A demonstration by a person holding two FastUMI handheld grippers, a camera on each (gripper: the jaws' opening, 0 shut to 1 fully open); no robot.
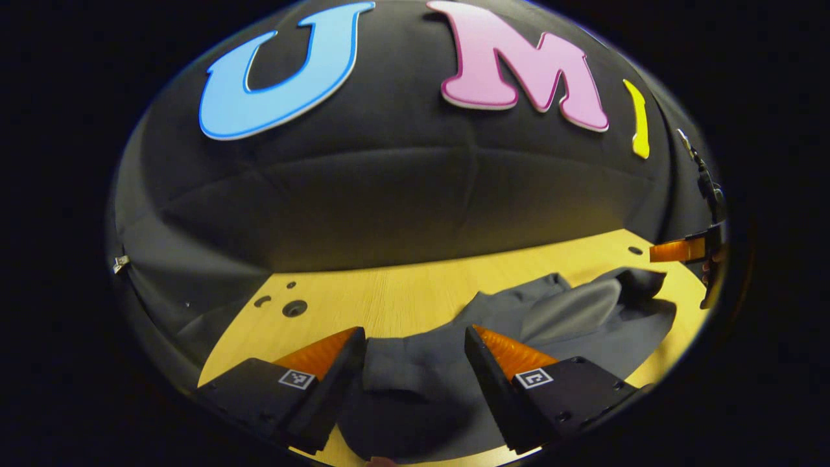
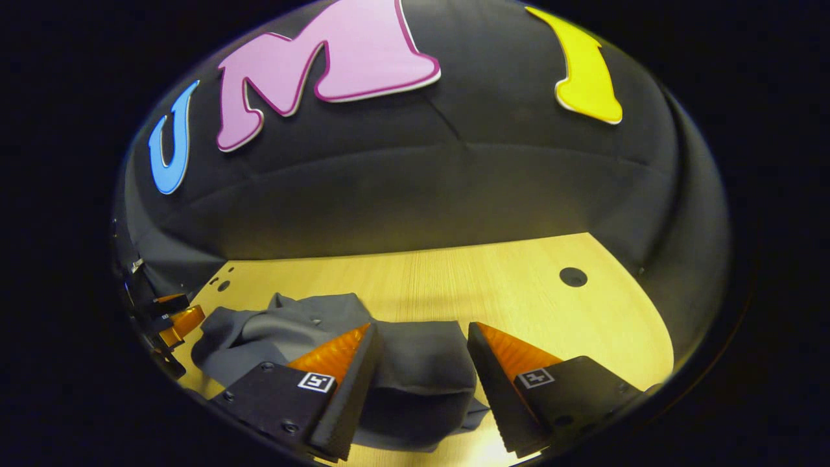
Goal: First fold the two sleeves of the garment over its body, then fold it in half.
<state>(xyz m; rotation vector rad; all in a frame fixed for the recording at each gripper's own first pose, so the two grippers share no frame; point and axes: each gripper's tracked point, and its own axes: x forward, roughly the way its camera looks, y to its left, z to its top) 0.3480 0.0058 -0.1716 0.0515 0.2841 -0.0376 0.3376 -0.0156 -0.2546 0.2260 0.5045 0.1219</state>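
Observation:
A dark grey garment (image 1: 583, 311) lies rumpled on the wooden table (image 1: 402, 285). In the left gripper view it runs from under my left gripper (image 1: 415, 334) off to the right. That gripper is open and hovers over one end of the cloth, which shows between the fingers without being pinched. My right gripper (image 1: 681, 250) shows at the far right edge. In the right gripper view, the right gripper (image 2: 423, 327) is open above the garment's (image 2: 272, 331) other end, a folded edge lying between its fingers. The left gripper (image 2: 172, 318) appears at the far left, beside the cloth.
The table (image 2: 506, 285) has a round hole (image 2: 573, 277) at the right and several small holes (image 1: 295, 308) near its left corner. The booth's black cloth wall closes off the back and both sides. Bare wood stretches behind the garment.

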